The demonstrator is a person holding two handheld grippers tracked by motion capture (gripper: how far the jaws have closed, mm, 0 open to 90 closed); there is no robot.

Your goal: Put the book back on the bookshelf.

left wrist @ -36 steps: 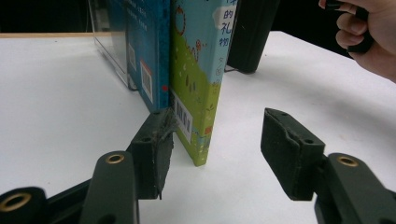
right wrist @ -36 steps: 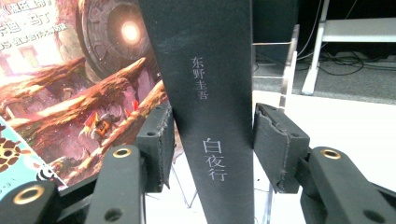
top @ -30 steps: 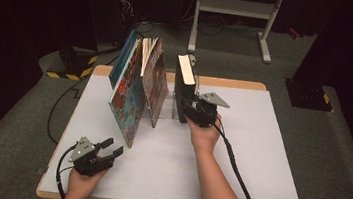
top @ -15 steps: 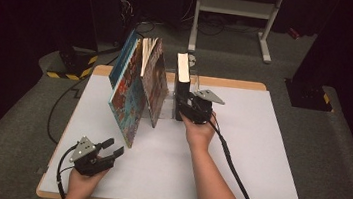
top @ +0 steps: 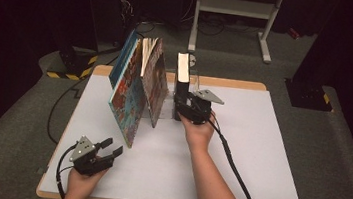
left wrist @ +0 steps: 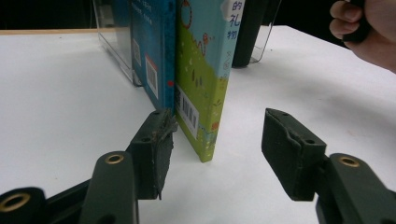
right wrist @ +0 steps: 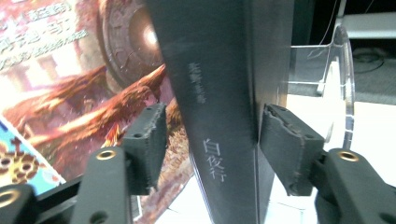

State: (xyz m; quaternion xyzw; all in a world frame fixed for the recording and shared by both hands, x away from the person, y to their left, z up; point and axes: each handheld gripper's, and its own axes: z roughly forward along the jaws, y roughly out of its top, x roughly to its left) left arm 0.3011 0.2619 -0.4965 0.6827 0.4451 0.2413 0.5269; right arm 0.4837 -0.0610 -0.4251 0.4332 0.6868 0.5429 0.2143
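Observation:
A black book [top: 182, 80] [right wrist: 219, 93] stands upright at the back middle of the white table [top: 243, 157], beside a clear bookend [top: 198, 81]. My right gripper [top: 181, 111] [right wrist: 212, 140] straddles its lower spine. Its jaws have just been opening: the left pad [right wrist: 147, 140] stands apart from the spine and the right pad [right wrist: 285, 140] is at the cover. Several colourful books [top: 134, 95] lean together to the left. My left gripper [top: 111, 148] [left wrist: 217, 149] rests near the front left, open and holding nothing, with the green book's corner [left wrist: 201, 116] just ahead of it.
A clear bookend wall [left wrist: 116, 51] rises behind the blue book [left wrist: 149, 56]. The person's right hand [left wrist: 369, 28] is at the far right in the left gripper view. Cables trail from both grippers. A white frame [top: 234, 15] stands on the floor behind the table.
The right gripper's jaws have spread a little around the black book. The left gripper and the books have stayed where they were.

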